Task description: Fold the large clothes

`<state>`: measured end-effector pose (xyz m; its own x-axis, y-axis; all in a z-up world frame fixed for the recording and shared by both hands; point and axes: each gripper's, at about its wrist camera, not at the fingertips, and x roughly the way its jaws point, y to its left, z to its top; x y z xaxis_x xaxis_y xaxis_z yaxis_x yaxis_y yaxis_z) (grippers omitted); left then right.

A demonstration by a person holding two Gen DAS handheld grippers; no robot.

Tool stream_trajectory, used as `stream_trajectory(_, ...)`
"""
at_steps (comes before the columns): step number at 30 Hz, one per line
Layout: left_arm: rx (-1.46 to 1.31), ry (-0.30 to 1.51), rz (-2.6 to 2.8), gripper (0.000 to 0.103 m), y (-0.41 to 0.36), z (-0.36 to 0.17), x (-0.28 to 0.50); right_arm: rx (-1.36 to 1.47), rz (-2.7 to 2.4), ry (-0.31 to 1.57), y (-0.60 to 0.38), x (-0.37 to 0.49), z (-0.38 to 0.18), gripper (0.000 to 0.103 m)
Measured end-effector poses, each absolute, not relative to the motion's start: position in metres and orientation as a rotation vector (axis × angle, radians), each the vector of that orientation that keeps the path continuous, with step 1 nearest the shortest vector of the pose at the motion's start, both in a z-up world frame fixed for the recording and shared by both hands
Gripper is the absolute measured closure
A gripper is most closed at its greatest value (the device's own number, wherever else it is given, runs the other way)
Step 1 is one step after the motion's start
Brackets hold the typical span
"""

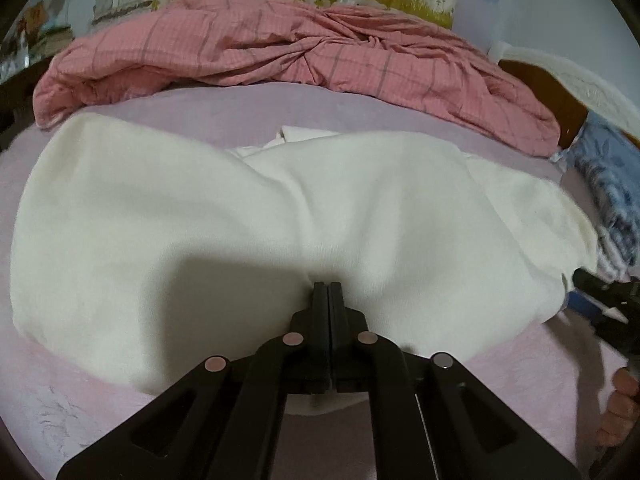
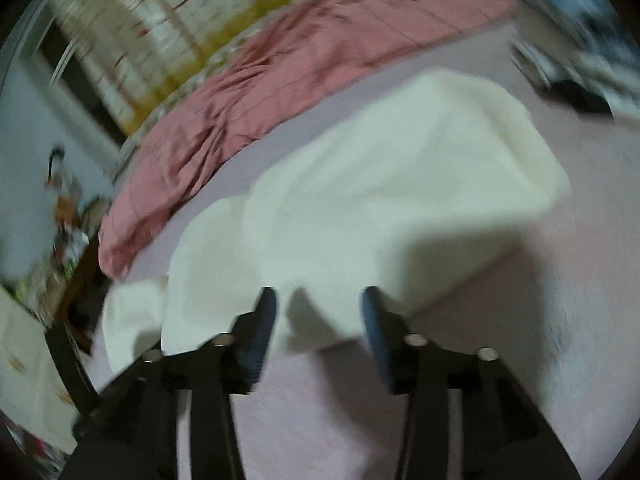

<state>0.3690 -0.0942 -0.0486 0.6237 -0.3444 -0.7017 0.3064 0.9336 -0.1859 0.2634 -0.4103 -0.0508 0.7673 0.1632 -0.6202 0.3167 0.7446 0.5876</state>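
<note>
A large white garment [image 1: 248,216] lies spread on the bed [image 1: 248,108], which has a pale pink sheet. The garment covers the middle of the bed and reaches almost to its near edge. Behind it, along the far edge, a pink checked quilt [image 1: 288,48] is bunched up in a long heap. At the right side of the bed there is a blue patterned cloth [image 1: 612,176].

The left gripper [image 1: 328,286] has its fingers clenched together, and their tips press into the near part of the white garment; whether a fold of cloth is caught between them I cannot tell.

The right gripper [image 2: 319,300] has its fingers released, with a clear gap between them. They stand just above the near edge of the garment and nothing is between them. This view is blurred.
</note>
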Motion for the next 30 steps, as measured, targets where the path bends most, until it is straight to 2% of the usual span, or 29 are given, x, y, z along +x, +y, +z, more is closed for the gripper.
stream_trajectory(4, -0.114, 0.786, -0.400, 0.099, -0.083, -0.046, 0.365, 0.803, -0.323, 0.619, -0.450, 0.251, -0.053, 0.051)
stream_trajectory(6, -0.109, 0.754, -0.398, 0.100, -0.082, -0.042, 0.360, 0.854, -0.424, 0.622, -0.471, 0.248, -0.064, 0.033)
stream_trajectory(10, -0.075, 0.677, -0.400, 0.100, -0.086, -0.026, 0.349, 0.896, -0.322, 0.627, -0.490, 0.261, -0.064, 0.029)
stream_trajectory(12, -0.036, 0.583, -0.388, 0.100, -0.089, -0.010, 0.337, 0.921, -0.271, 0.633, -0.497, 0.273, -0.070, 0.027)
stream_trajectory(14, 0.000, 0.511, -0.371, 0.094, -0.092, 0.003, 0.327, 0.929, -0.285, 0.614, -0.500, 0.278, -0.070, 0.028)
stream_trajectory(16, 0.002, 0.501, -0.371, 0.091, -0.093, 0.013, 0.324, 0.889, -0.336, 0.628, -0.496, 0.282, -0.070, 0.047)
stream_trajectory(17, -0.004, 0.509, -0.372, 0.091, -0.095, 0.017, 0.325, 0.862, -0.366, 0.626, -0.494, 0.285, -0.070, 0.062)
stream_trajectory(18, -0.011, 0.509, -0.380, 0.091, -0.096, 0.021, 0.326, 0.861, -0.372, 0.612, -0.492, 0.285, -0.071, 0.068)
stream_trajectory(24, -0.040, 0.466, -0.412, 0.086, -0.097, 0.040, 0.313, 0.710, -0.385, 0.559, -0.479, 0.285, -0.047, 0.086)
stream_trajectory(30, -0.075, 0.463, -0.399, 0.086, -0.073, 0.054, 0.305, 0.641, -0.314, 0.463, -0.467, 0.268, -0.019, 0.090)
